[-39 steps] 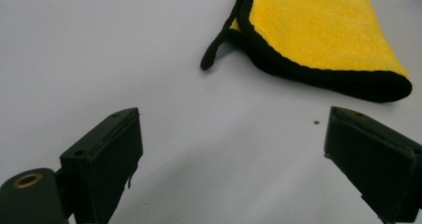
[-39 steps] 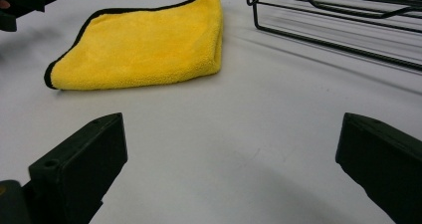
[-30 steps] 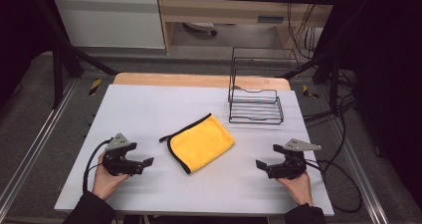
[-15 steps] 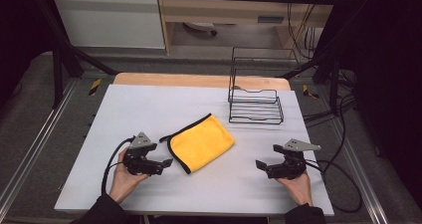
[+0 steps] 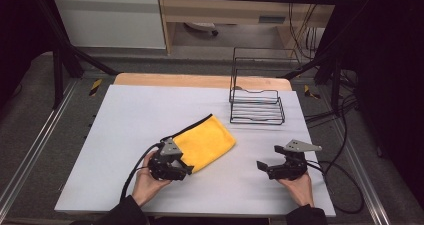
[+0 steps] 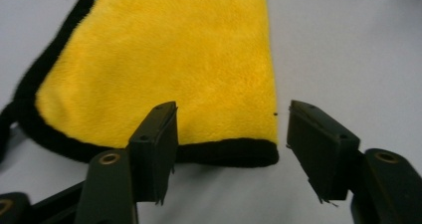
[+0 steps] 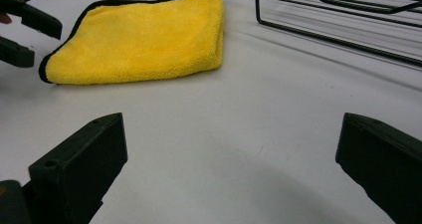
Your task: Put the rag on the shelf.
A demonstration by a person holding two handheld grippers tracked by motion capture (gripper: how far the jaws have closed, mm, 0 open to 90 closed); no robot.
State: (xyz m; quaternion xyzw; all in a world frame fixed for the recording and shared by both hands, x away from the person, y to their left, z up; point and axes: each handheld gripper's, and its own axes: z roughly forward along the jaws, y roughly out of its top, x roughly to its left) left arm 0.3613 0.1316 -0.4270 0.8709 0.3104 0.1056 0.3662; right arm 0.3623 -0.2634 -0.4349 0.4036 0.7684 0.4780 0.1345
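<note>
My left gripper (image 6: 226, 149) at near black-trimmed corner of folded yellow microfibre cloth (image 5: 207, 142), mid-table (image 5: 125, 115); jaws just been closing, corner between, not yet pinched; cloth soft, light, floppy, so grab hem; right gripper (image 7: 231, 169) spread wide, nothing held.

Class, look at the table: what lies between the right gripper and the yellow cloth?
Nothing: the right gripper view shows bare white table between the right gripper and the yellow cloth; the high view shows the same bare stretch.
</note>
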